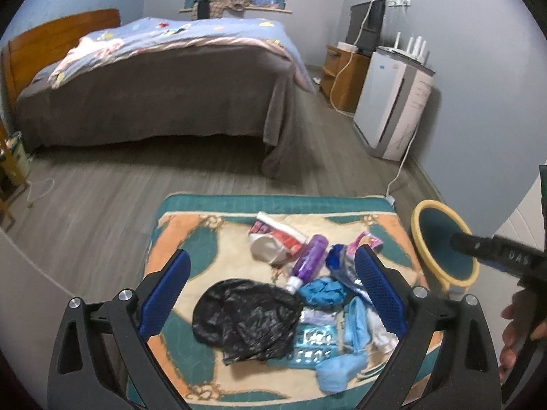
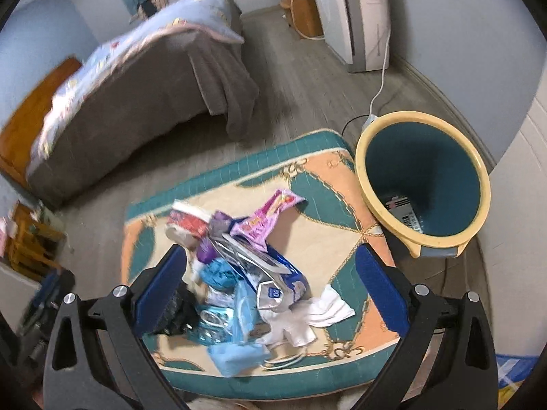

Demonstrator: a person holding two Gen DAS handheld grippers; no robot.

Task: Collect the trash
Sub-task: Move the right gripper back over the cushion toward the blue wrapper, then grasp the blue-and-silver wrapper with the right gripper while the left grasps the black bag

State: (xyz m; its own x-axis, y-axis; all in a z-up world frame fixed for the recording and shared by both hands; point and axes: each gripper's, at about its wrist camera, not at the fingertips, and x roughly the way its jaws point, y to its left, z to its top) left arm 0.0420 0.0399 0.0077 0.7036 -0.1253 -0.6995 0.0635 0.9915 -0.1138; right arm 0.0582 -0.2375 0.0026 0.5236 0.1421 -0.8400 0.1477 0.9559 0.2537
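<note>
Both your left gripper and your right gripper hang with jaws spread wide and nothing between them, above the heap of trash on the patterned teal, peach and cream cushion in the lower centre of each view. Your main risk is the tangle: the crumpled black plastic bag lies against the purple plastic bottle and the light blue crumpled gloves, so a wide pinch may drag neighbours along and scatter them onto the grey wooden floor. Thin items such as the white folded tissue and the pink foil wrapper will likely slip from smooth pads. The round yellow-rimmed teal bin stands just beside the cushion at right, already holding something; a careless swing could knock its rim and tip it.
</note>
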